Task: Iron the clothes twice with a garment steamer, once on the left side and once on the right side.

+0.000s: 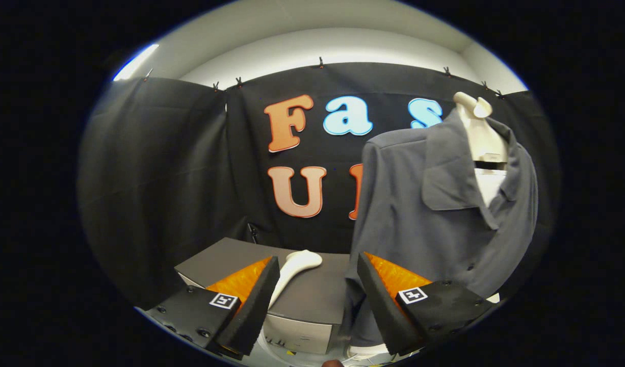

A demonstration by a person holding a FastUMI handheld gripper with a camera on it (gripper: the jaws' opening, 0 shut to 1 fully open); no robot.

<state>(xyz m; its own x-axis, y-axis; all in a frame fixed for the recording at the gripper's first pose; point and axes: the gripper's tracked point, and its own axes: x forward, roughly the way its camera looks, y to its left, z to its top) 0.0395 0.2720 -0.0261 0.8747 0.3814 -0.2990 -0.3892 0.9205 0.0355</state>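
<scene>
1. Your gripper [317, 285] sat low, looking forward at the booth's black wall [154, 178], with its two fingers spread wide and nothing between them: released.
2. The left finger [251, 311] lay at about 7 o'clock from the steamer [294, 270]; its tip came close to the steamer's handle, but you could not tell whether they touched.
3. The right finger [379, 306] lay at about 5 o'clock from the steamer, and its tip overlapped the lower hem of the shirt [424, 214] in the gripper view.
4. The steamer, white and curved, lay on top of a grey box [312, 300], just ahead of the fingers and nearer the left one. Its broad head pointed toward 2 o'clock and its slim handle ran down toward 7 o'clock.
5. The box served as the surface; its lighter front face showed between the fingers, below the steamer.
6. The shirt, grey with a collar and a buttoned front, hung on a pale form [478, 127] at about 2 o'clock from the steamer, beyond the right finger. Its collar stood open, and a white layer showed in the opening.
7. The shirt's lower edge hung just beside the box's right end; contact between them could not be judged.
8. The wall stood behind both box and shirt, clipped along its top edge.
</scene>
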